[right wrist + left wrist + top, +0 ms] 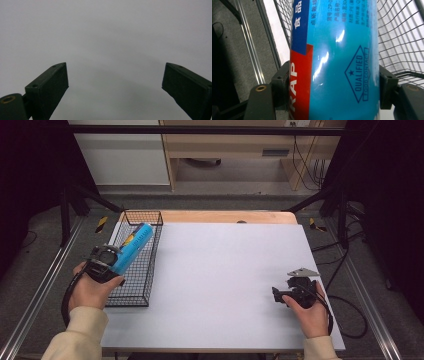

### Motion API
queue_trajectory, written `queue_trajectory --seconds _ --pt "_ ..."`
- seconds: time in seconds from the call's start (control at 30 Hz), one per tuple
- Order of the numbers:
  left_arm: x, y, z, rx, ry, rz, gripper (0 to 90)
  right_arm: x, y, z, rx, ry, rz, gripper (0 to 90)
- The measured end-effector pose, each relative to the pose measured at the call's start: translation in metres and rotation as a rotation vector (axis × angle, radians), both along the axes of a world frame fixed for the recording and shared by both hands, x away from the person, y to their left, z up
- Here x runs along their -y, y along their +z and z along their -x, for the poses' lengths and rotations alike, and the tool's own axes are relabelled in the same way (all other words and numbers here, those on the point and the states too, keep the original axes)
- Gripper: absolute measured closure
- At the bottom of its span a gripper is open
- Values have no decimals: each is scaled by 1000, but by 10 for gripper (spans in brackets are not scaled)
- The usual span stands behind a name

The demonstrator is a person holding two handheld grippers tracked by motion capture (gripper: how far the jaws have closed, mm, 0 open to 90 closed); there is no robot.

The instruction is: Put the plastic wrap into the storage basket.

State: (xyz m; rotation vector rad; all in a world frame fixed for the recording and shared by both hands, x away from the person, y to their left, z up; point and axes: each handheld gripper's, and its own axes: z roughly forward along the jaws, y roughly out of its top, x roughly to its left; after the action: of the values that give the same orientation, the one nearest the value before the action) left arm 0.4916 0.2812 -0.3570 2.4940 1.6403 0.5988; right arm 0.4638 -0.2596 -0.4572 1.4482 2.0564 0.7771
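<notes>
Glossy blue cylinder [131, 248] in left tool [107, 261], black wire-mesh basket [143, 270]

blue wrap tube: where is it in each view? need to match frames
High view: blue wrap tube at left, slanted over the wire basket, gripped by the left tongs.
Left gripper view: tube centre frame, clamped between both pads.
Right gripper view: not in it.
Shared landmark: the wire basket.
</notes>
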Motion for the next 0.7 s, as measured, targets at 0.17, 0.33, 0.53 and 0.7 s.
queue_trajectory --seconds 0.17,0.33,0.53,0.7 --pt "4 -2 -3 -23 -2 -20 318 -2 0 0 -1 7 -2 70" --pt "6 -2 -6 -35 4 -32 318 -3 0 0 -7 11 0 71" --pt "9 -6 -10 -56 13 -63 317 -4 -1 0 -12 22 1 74" --pt "16 -11 -12 -75 9 -99 317 -6 -2 0 -18 23 3 74"
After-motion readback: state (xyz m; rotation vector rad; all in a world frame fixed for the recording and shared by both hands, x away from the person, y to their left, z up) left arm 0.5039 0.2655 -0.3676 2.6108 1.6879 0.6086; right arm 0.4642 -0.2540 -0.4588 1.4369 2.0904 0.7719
